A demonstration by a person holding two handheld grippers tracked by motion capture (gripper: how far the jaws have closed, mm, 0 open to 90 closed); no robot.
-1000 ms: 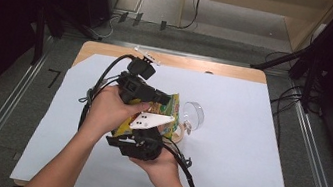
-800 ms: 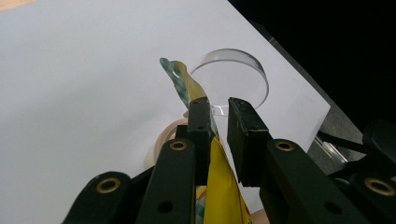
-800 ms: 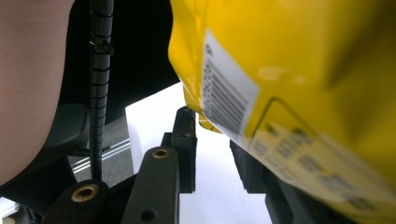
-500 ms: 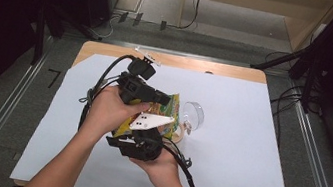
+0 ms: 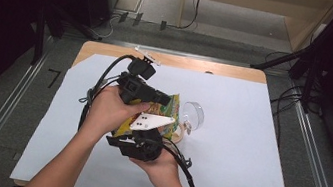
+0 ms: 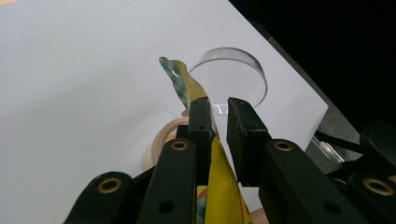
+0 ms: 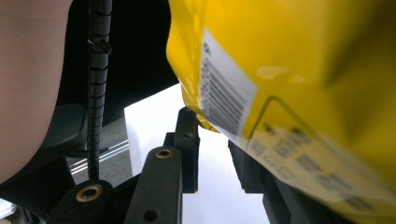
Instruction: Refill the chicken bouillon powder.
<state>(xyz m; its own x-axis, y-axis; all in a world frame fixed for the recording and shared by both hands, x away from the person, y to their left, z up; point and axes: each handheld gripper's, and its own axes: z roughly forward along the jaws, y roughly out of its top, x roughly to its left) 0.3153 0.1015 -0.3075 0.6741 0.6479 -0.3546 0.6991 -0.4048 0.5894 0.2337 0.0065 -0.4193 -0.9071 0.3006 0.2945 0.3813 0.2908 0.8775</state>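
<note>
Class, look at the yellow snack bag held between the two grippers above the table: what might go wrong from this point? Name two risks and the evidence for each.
1. The yellow snack bag sits against one jaw of the left gripper, with a gap at the other, so it may slip out.
2. A clear round container and a roll of tape lie right beside the bag; a jerk or tear could knock them or scatter contents over the white table cover.

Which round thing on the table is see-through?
The clear plastic bowl lying just beyond the yellow snack bag. The round tape roll beside it is cream-coloured and solid, not see-through.
</note>
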